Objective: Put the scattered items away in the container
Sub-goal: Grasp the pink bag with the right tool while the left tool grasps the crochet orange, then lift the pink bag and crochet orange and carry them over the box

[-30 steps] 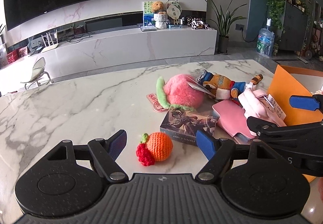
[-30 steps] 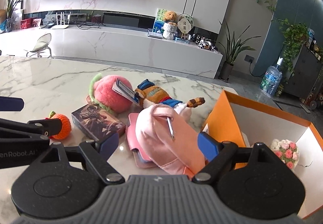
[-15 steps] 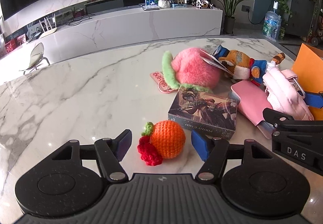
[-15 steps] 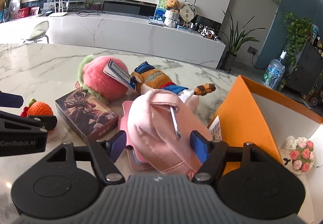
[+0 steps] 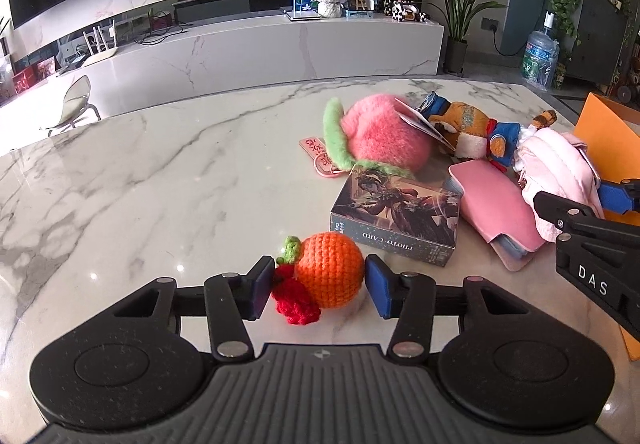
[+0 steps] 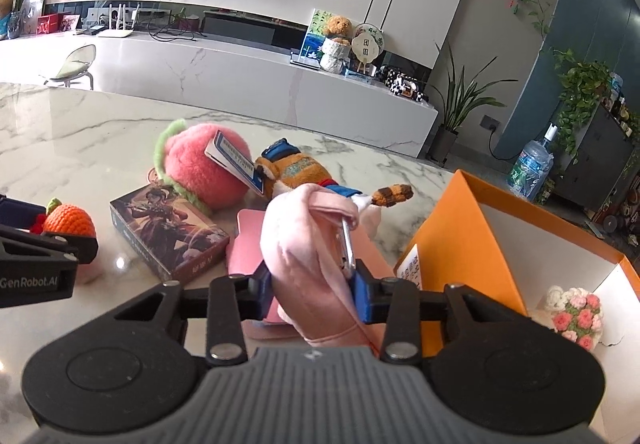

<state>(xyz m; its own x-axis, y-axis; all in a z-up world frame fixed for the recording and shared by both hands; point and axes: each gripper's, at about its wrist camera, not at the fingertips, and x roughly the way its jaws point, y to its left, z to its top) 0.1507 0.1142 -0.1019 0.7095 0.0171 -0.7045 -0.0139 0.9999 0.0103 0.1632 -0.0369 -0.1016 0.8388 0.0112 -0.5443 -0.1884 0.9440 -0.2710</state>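
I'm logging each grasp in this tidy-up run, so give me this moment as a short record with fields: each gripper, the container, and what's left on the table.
left gripper: jaws just closing, pads against the crocheted orange
right gripper: jaws just closing, pads squeezing the pink pouch
container: orange box, open, crocheted bouquet inside
still on marble table: peach plush, tiger plush, photo card box, pink case
lift: neither item visibly raised yet
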